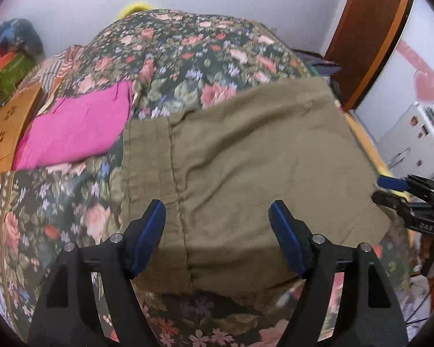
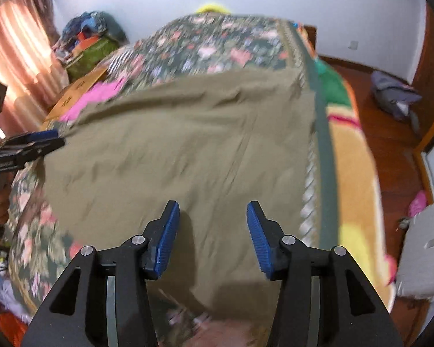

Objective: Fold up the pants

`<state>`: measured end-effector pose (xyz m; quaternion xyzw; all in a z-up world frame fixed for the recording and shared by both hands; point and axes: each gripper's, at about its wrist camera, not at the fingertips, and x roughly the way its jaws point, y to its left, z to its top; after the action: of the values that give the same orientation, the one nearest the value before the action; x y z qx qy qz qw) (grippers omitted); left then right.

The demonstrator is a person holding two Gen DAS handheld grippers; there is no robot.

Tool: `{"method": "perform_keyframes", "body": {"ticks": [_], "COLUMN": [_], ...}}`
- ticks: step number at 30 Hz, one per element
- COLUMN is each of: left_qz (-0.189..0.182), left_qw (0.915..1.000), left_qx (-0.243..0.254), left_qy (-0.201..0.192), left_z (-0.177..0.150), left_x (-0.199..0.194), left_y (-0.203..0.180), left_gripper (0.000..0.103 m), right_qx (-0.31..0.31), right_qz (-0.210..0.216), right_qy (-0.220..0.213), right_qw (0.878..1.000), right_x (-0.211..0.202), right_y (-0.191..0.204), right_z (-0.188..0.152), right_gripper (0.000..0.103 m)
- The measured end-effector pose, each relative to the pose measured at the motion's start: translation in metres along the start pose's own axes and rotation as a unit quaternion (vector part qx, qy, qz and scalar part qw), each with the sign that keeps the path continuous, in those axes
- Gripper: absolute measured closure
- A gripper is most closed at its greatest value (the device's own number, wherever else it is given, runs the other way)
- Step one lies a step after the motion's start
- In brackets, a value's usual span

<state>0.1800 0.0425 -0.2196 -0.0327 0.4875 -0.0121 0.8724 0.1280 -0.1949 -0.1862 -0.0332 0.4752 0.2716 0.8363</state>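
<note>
Lying flat on the floral bed, the olive pants are ungripped; left gripper and right gripper fingers stand released above them.

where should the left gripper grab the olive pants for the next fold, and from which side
Probably the waistband end of the olive pants, the stitched band lying flat on the floral bedspread. Come down from above at the near corner, where the left gripper hovers open, so one finger can slide under the free edge.
</note>
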Motion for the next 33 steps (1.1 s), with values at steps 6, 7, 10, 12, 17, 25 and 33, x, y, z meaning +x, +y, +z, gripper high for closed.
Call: {"method": "perform_keyframes", "body": {"ticks": [6,7,10,12,17,25,33], "left_qz": [0.032,0.032,0.027,0.017,-0.058,-0.122,-0.168], "left_qw": [0.9993,0.9993,0.9988,0.9980,0.9907,0.9781,0.9681], "left_qx": [0.009,0.004,-0.026,-0.051,-0.122,-0.163,-0.183], "left_qy": [-0.017,-0.018,-0.030,-0.034,-0.013,0.044,0.037], "left_z": [-0.017,-0.018,-0.019,-0.023,-0.036,-0.059,-0.042], "left_x": [-0.015,-0.019,-0.040,-0.052,-0.061,-0.029,-0.018], "left_y": [0.002,0.006,0.023,0.033,0.051,0.037,0.031], "left_gripper": [0.021,0.021,0.021,0.019,0.007,0.007,0.001], "right_qx": [0.044,0.045,0.041,0.039,0.037,-0.013,-0.004], "right_qz": [0.005,0.001,-0.014,-0.025,-0.020,-0.005,0.006], "right_qy": [0.015,0.015,0.008,-0.006,-0.048,-0.083,-0.015], "right_qw": [0.999,0.999,0.999,0.999,0.998,0.996,1.000], "right_x": [-0.002,-0.005,-0.017,-0.025,-0.039,-0.036,0.011], "right_y": [-0.010,-0.011,-0.013,-0.009,0.001,0.038,0.033], "right_z": [-0.026,-0.027,-0.024,-0.020,-0.006,0.008,-0.006], "right_gripper": [0.056,0.056,0.056,0.056,0.055,0.053,0.050]}}
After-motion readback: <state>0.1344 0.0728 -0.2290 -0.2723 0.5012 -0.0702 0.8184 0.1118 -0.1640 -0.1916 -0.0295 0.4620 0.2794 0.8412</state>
